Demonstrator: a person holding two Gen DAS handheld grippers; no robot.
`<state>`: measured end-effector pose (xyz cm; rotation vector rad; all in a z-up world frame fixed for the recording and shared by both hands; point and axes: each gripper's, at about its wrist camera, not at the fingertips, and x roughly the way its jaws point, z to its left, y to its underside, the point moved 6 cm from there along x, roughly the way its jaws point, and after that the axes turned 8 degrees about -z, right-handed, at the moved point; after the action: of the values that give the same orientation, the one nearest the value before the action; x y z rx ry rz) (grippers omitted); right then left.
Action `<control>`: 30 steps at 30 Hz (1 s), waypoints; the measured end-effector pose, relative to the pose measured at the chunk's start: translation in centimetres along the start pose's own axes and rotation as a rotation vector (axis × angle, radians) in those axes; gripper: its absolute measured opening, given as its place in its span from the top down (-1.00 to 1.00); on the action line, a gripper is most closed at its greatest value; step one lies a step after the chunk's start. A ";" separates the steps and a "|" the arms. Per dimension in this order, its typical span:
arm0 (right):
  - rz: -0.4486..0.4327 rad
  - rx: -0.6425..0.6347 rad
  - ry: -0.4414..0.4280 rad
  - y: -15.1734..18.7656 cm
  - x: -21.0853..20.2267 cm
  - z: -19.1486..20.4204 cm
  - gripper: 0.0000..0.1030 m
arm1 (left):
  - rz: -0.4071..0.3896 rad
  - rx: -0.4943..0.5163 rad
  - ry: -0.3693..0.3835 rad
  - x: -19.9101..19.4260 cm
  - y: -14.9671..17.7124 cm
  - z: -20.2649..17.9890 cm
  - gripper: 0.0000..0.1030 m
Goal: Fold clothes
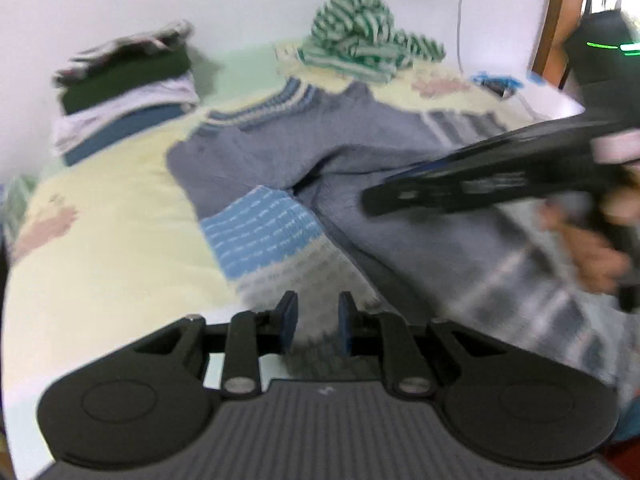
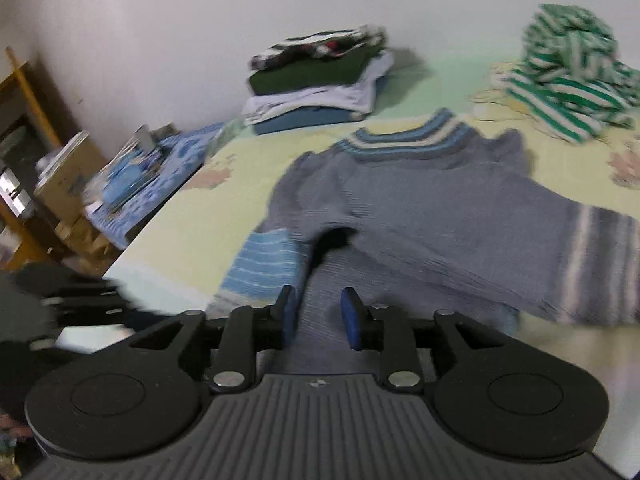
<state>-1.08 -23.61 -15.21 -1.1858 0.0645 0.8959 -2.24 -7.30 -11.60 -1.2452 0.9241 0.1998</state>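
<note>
A grey-blue knit sweater point(image 1: 320, 152) point(image 2: 420, 208) with a striped collar lies spread on the bed. One sleeve with a light blue cuff point(image 1: 260, 228) point(image 2: 264, 264) is folded across its lower left. My left gripper point(image 1: 316, 320) hovers open over the sweater's pale hem, with fabric showing between its blue pads. My right gripper point(image 2: 320, 314) is open too, just above the grey body of the sweater. In the left wrist view the right gripper point(image 1: 376, 200) reaches in from the right, held by a hand point(image 1: 592, 248).
A stack of folded clothes point(image 1: 124, 88) point(image 2: 320, 84) sits at the back of the yellow-sheeted bed point(image 1: 100, 240) point(image 2: 192, 216). A crumpled green-striped garment point(image 1: 360, 40) point(image 2: 568, 80) lies at the back right. Boxes and clutter point(image 2: 120, 176) line the bed's left side.
</note>
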 end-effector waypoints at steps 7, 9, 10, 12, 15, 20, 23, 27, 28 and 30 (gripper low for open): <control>-0.075 0.111 0.118 0.2 -3.0 -2.9 0.24 | -0.048 0.042 0.106 3.5 -1.9 -0.3 0.82; -0.082 0.111 0.177 -0.2 -2.4 -3.8 0.29 | -0.057 0.073 0.151 3.4 -2.7 -0.4 0.79; -0.086 0.111 0.207 -0.3 -2.1 -4.2 0.31 | -0.063 0.086 0.170 3.2 -3.1 -0.3 0.77; -0.094 0.111 0.266 -0.7 -1.5 -5.0 0.31 | -0.096 0.128 0.175 2.5 -4.2 0.7 0.40; -0.106 0.110 0.355 -1.2 -0.6 -6.1 0.25 | -0.127 0.159 0.166 2.9 -5.8 3.0 0.23; -0.125 0.109 0.502 -2.0 0.7 -8.1 0.28 | -0.082 0.121 0.170 7.1 -7.2 6.3 0.43; -0.137 0.108 0.591 -2.5 1.4 -9.2 0.33 | -0.064 0.122 0.205 8.9 -7.0 6.5 0.40; -0.174 0.146 0.641 -3.7 0.3 -9.4 0.40 | -0.081 0.143 0.237 9.6 -7.2 6.6 0.22; -0.183 0.148 0.570 -3.9 0.2 -7.9 0.40 | -0.089 0.147 0.241 9.4 -7.4 7.2 0.19; -0.191 0.141 0.428 -4.1 0.1 -4.8 0.40 | -0.098 0.169 0.230 9.1 -7.9 8.5 0.18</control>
<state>3.51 -27.83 -14.06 -1.2116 0.3492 0.4518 12.46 -5.75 -12.00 -1.1685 1.0516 -0.0998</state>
